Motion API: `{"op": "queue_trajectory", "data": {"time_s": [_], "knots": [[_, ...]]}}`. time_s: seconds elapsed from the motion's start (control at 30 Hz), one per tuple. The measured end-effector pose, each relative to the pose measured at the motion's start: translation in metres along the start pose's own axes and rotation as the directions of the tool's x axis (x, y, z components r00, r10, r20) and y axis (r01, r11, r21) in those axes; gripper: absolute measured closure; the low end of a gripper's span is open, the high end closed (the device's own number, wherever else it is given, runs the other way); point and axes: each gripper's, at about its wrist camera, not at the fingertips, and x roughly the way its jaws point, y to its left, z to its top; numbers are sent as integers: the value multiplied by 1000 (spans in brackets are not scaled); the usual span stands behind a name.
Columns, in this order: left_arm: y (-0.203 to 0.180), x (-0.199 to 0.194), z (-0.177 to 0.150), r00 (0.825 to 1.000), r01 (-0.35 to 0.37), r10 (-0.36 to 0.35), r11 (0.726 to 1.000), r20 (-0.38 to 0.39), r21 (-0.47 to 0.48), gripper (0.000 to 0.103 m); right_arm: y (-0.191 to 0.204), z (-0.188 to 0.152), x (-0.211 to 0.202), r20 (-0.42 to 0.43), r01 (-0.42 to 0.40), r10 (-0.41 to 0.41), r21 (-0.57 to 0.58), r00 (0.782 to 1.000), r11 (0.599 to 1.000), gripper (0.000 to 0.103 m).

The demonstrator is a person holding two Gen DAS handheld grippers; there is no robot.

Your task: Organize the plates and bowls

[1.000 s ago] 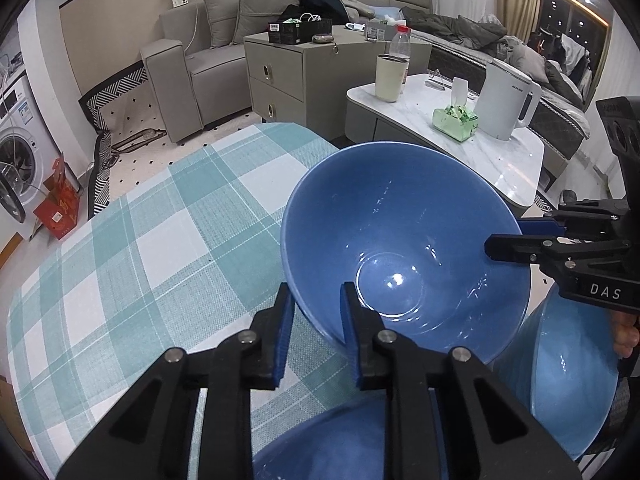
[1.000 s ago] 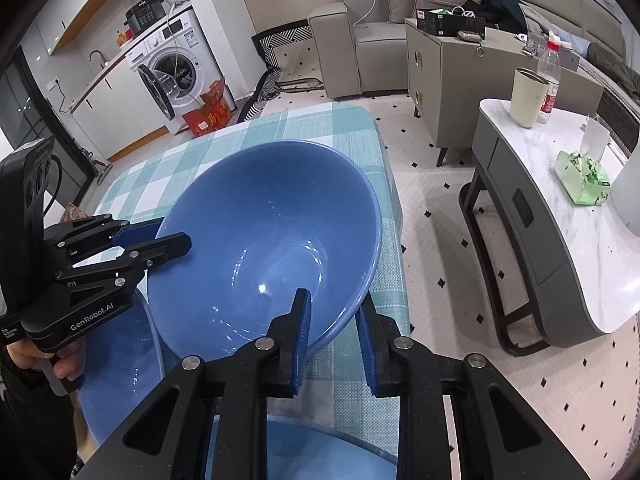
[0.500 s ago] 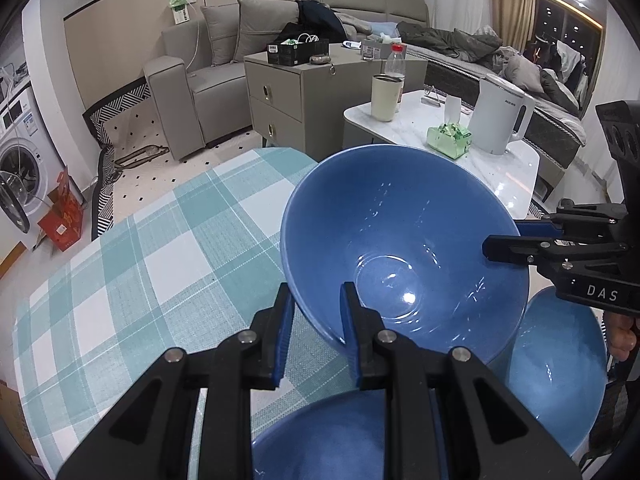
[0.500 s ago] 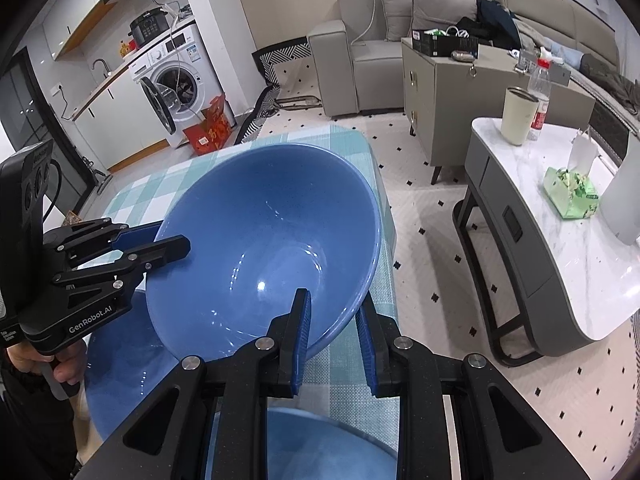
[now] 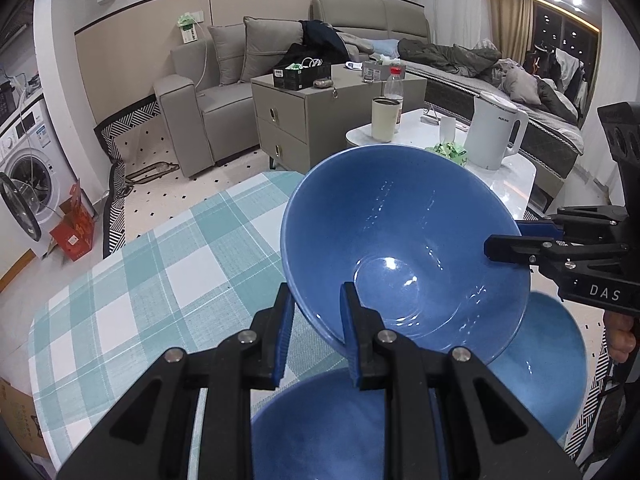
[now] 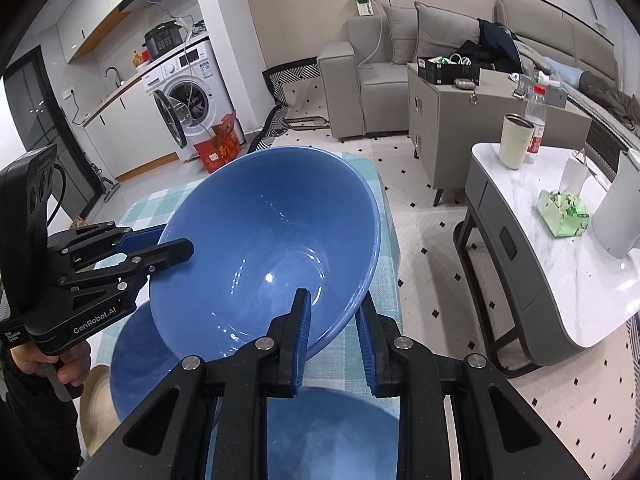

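Both grippers are on one big blue bowl (image 5: 404,248), and it hangs tilted in the air above the checked tablecloth (image 5: 132,280). The left gripper (image 5: 316,336) has its jaws clamped on the rim nearest its own camera, one blue pad inside the bowl, one outside against the wall. Over in the right wrist view, the right gripper (image 6: 332,332) is doing the same on its side of the rim: jaws closed on the edge, pad inside, pad outside. So that's a two-handed hold, each gripper pinching the rim at a different spot.

From the left camera you can see the right gripper coming in from the right edge, fingers lying across the rim, with part of a hand (image 5: 620,332) below it. From the right camera, the left gripper reaches in from the left, and a hand (image 6: 70,364) wraps its handle.

Beneath the lifted bowl, two more blue bowls sit on the table: a second bowl (image 5: 540,368) off to the right in the left view, and a third bowl (image 5: 320,428) right under the gripper body.

Behind, a white side table (image 6: 580,272) carries a green tissue pack (image 6: 562,214) and a cream tumbler (image 6: 516,142).
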Motion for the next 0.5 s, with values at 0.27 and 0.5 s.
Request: {"op": "queue_trajectory", "data": {"time_s": [0.27, 0.5], "knots": [[-8, -28, -7, 999, -27, 27, 1000, 31, -1, 82, 12, -5, -26, 44, -14, 15, -20, 999, 1000, 80], [-12, -54, -17, 997, -44, 45, 999, 66, -6, 82, 25, -14, -47, 75, -21, 24, -36, 997, 999, 80]]}}
